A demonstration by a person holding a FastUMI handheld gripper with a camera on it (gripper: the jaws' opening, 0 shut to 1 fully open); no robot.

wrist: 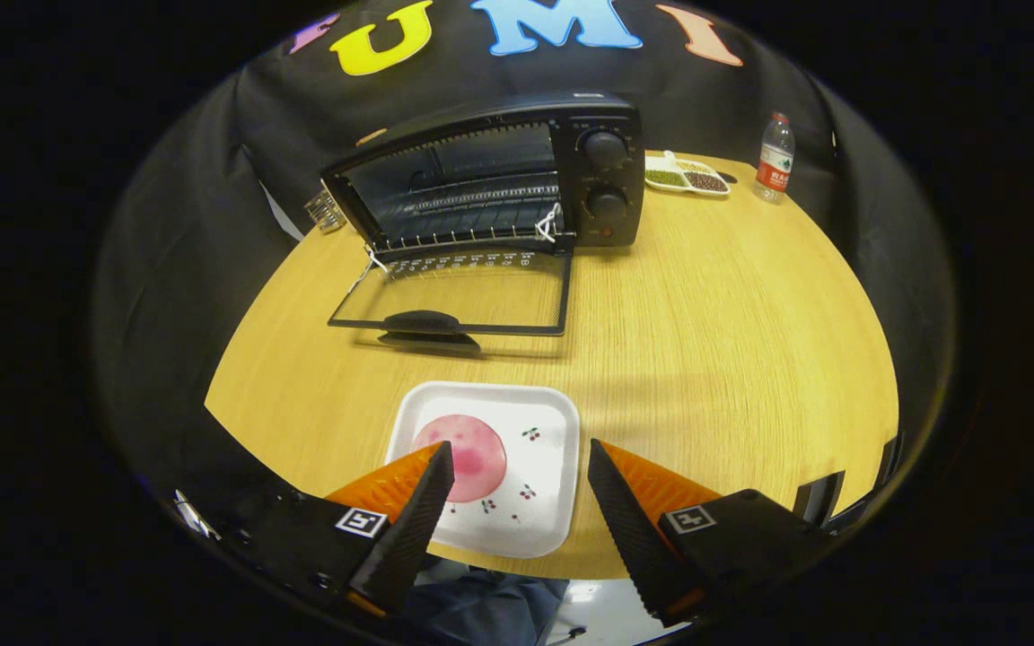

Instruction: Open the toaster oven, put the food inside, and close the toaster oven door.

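A black toaster oven [517, 175] stands at the far side of the wooden table, its glass door [459, 301] folded down flat onto the table with the handle toward me. Its wire rack [472, 211] shows inside the cavity. A round pink piece of food [472, 458] lies on a white square plate [535, 502] near the table's front edge. My gripper [520, 459] hovers open over the plate. The left fingertip overlaps the pink food's near side, and the right fingertip is by the plate's right rim. Nothing is held between the fingers.
A small white dish [687, 175] with green and dark fillings sits to the right of the oven, and a water bottle [775, 157] stands beyond it. Bare wooden table [723, 341] spreads to the right. The table's rounded front edge runs just under the fingers.
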